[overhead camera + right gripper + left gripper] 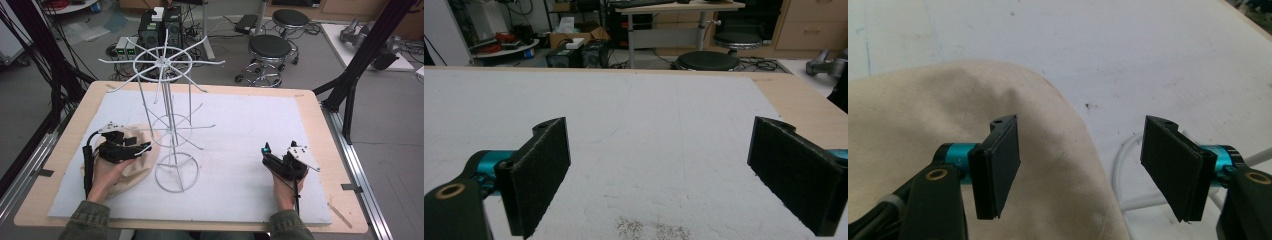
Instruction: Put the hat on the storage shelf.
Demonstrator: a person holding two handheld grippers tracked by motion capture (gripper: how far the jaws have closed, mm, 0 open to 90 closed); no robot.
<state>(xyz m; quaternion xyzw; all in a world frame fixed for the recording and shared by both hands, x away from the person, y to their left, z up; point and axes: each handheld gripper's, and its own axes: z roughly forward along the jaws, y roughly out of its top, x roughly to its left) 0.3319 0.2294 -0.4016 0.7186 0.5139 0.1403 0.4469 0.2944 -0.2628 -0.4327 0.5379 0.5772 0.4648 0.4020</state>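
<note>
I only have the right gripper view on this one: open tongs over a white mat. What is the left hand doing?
Observer: The left tongs hang open just above a beige cloth, not gripping it.
Operator: Anything else on the table?
Observer: A white wire rack stands upright on the mat, right beside the cloth.
Operator: Where is my side relative to that?
Observer: The right tongs sit to the rack's right, well apart from it.

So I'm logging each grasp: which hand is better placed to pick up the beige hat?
Left. The left tool hangs open right over the beige hat, beside the white wire rack. The right tool, also open, faces bare white mat across the table.
</note>
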